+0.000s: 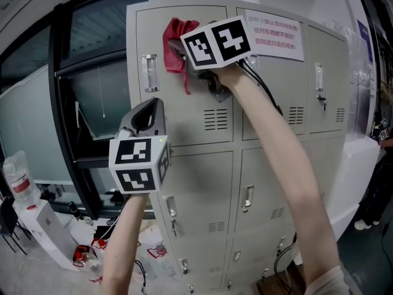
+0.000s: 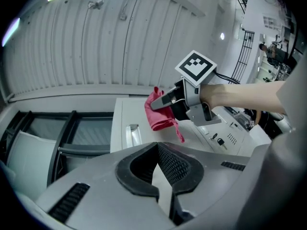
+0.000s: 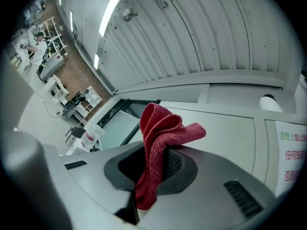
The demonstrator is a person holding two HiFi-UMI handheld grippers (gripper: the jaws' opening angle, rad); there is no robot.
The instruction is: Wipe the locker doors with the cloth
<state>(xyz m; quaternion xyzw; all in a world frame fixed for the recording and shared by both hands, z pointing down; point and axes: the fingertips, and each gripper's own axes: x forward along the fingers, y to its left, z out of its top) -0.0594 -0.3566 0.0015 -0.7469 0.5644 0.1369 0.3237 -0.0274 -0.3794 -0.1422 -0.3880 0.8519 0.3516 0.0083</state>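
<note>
A red cloth (image 1: 178, 39) is bunched against the top-left door (image 1: 187, 112) of the grey locker bank, near its upper right corner. My right gripper (image 1: 186, 57) is shut on it and holds it to the door. In the right gripper view the cloth (image 3: 160, 128) sticks up out of the right gripper (image 3: 156, 155), with the door (image 3: 225, 133) behind. My left gripper (image 1: 146, 117) hovers lower, in front of the same door, shut with nothing in it. The left gripper view looks past the left gripper (image 2: 158, 150) at the cloth (image 2: 157, 115) and the right gripper (image 2: 165, 102).
A metal handle (image 1: 149, 72) sits at the door's left edge. A printed notice (image 1: 274, 34) is stuck on the neighbouring top door, and a key hangs in the far right door (image 1: 320, 97). A dark window frame (image 1: 67, 109) stands left; a bottle (image 1: 15, 177) and boxes (image 1: 46, 229) litter the floor.
</note>
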